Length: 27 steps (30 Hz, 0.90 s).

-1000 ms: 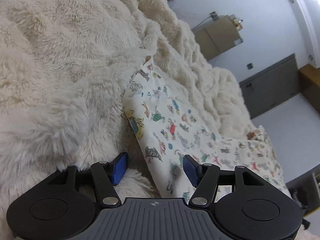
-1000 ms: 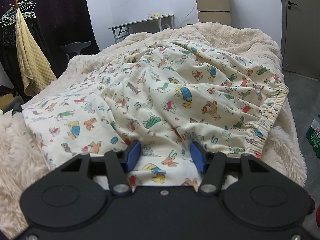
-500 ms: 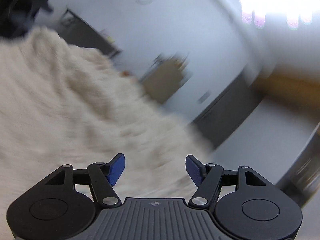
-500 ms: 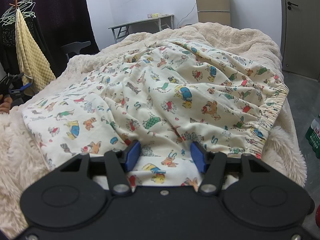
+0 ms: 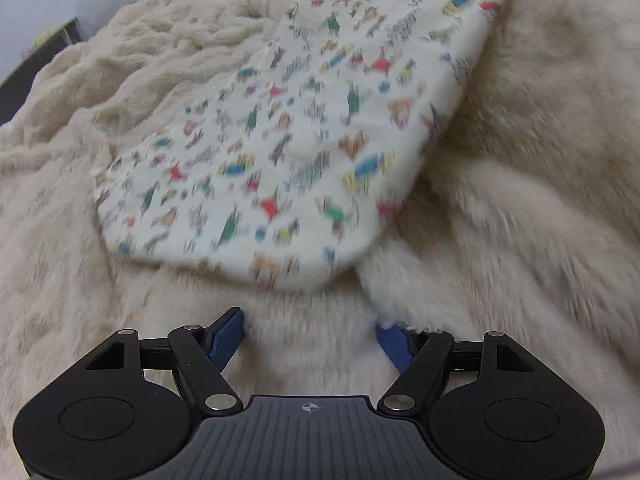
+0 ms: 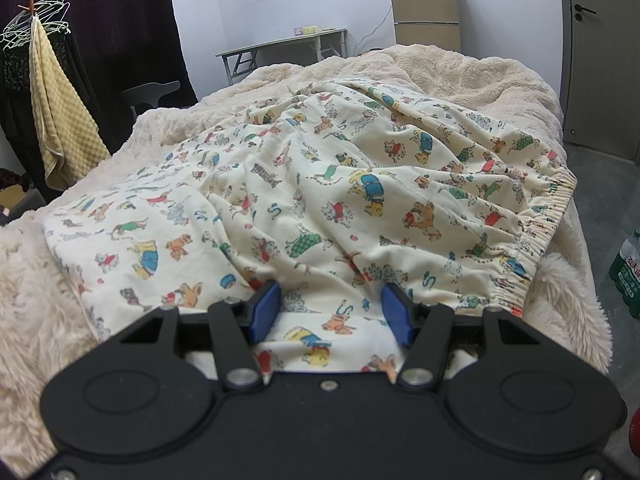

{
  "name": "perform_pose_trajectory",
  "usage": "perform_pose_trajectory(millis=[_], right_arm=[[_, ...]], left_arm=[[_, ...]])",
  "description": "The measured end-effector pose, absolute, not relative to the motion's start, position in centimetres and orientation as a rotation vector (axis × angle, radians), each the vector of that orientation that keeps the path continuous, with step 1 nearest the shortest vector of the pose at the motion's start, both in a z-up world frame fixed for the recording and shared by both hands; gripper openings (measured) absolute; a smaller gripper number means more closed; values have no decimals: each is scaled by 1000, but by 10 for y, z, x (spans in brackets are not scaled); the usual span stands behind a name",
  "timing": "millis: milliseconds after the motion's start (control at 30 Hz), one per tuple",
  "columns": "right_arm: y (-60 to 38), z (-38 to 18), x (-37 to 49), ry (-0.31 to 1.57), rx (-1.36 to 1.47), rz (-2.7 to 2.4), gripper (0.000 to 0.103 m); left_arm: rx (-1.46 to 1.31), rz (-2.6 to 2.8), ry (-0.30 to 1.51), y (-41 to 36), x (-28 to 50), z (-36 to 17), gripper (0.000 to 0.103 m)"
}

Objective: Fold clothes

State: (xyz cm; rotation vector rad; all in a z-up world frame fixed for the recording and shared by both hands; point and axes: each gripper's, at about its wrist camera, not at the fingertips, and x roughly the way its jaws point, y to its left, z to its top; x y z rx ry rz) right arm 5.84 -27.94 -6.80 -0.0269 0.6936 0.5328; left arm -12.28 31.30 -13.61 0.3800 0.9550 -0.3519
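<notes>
Cream pyjama trousers with a cartoon animal print (image 6: 320, 184) lie spread on a fluffy cream blanket (image 6: 460, 76), the elastic waistband (image 6: 540, 224) at the right. My right gripper (image 6: 331, 312) hovers open over the near edge of the cloth, with the fabric lying flat under its blue pads (image 6: 266, 308). The left wrist view is blurred and shows one trouser leg end (image 5: 288, 152) on the blanket (image 5: 520, 200). My left gripper (image 5: 310, 338) is just short of that leg end, its jaws opening, with only blanket fur between them.
A brown fridge (image 6: 426, 8) and a folding table (image 6: 284, 44) stand by the far wall. At the left a yellow towel (image 6: 60, 120) hangs beside dark clothes. On the right are a grey door (image 6: 604, 52) and a green bottle pack (image 6: 628, 272) on the floor.
The left gripper swung away from the trouser edge, rolled round and now looks down at the leg end, its jaws wider. The right gripper and the cloth under it stayed as they were.
</notes>
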Motion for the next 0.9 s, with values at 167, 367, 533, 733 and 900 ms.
perform_pose_trajectory(millis=[167,367,533,733,900], right_arm=[[-281,-70,58,688,-19,538,57],[-280,-70,57,686,-21,536,57],[-280,-70,57,685,-22,535,57],[-280,-70,59,683,-22,535,57],[-280,-70,57,681,-24,533,58]], left_arm=[[250,-323,862,315,-118,-135,68],[189,-173,722,321,-105,-134,68],[309,47,742,316,-88,-146,55],[399,157,772,314,-67,-158,39],[495,293,783,320,-65,-151,4]])
